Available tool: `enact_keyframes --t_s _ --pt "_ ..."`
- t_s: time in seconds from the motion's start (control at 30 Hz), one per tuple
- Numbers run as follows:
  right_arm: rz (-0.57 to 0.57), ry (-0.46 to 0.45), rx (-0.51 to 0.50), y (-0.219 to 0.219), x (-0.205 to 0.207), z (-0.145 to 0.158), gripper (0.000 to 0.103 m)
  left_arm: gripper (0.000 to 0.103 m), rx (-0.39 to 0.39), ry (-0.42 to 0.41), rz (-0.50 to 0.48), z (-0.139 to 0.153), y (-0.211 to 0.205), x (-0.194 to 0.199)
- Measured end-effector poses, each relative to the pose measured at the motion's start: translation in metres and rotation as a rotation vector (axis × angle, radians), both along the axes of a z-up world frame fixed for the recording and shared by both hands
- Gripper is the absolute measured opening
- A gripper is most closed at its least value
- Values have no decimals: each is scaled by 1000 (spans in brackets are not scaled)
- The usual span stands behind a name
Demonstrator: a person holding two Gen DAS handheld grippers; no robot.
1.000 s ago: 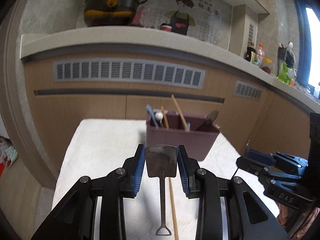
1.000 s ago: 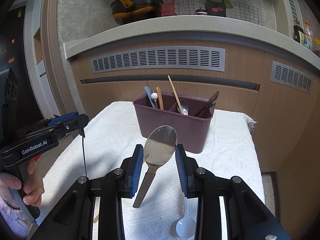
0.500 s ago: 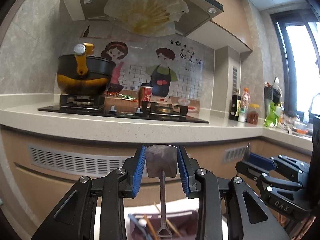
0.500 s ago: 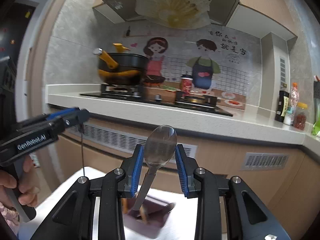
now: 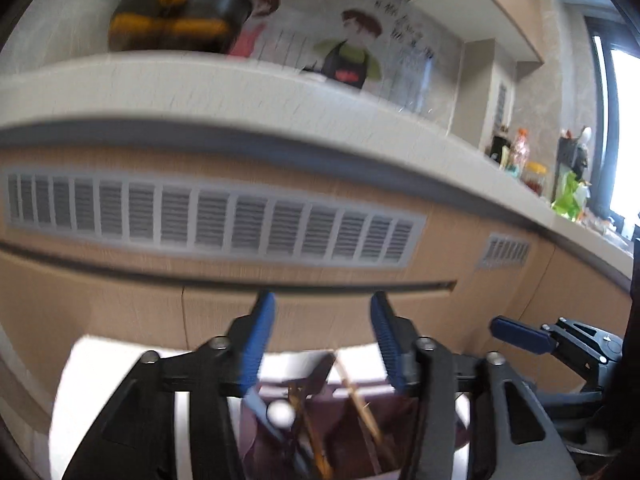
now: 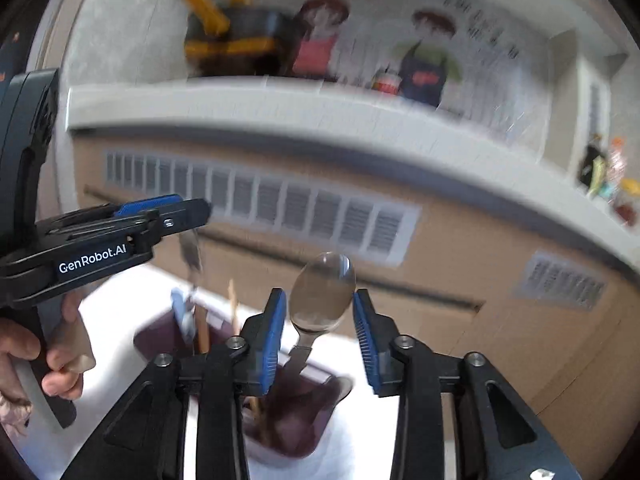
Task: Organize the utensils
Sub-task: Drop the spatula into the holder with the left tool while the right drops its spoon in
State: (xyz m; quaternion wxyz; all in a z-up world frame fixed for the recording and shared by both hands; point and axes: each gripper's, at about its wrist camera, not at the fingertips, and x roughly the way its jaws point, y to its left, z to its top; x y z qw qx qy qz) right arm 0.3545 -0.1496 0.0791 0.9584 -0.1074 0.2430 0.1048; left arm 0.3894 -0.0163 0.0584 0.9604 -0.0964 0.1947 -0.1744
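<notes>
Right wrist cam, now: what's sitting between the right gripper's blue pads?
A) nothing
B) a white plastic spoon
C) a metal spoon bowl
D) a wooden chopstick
C: the rounded bowl of a metal spoon stands between the pads of the right gripper, its handle pointing down toward the purple utensil bin; the jaws are opening, with a visible gap on each side of the spoon.

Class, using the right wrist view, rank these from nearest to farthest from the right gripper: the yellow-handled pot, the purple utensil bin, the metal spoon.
1. Metal spoon: between the opening jaws of the right gripper, its handle pointing down into the bin.
2. Purple utensil bin: just below and ahead, on the white cloth.
3. Yellow-handled pot: far back, up on the counter, left of centre.
</notes>
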Motion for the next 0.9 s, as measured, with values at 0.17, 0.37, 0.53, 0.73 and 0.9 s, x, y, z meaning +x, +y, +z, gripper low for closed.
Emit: enact_keyframes --t_s 0.17,0.37,0.53,0.73,0.9 --pt "4 49 60 -8 -4 -19 65 56 -35 104 50 -21 16 -3" --pt "-18 67 97 -19 -34 -39 76 56 38 228 89 -44 18 -43" --pt "-53 102 65 -29 -60 -51 79 58 119 334 102 -76 42 -84" --pt "-92 128 19 -37 -88 -64 92 58 150 467 79 -109 63 -129" --pt "-24 195 -28 -30 -113 -88 88 58 125 503 91 -116 74 -161"
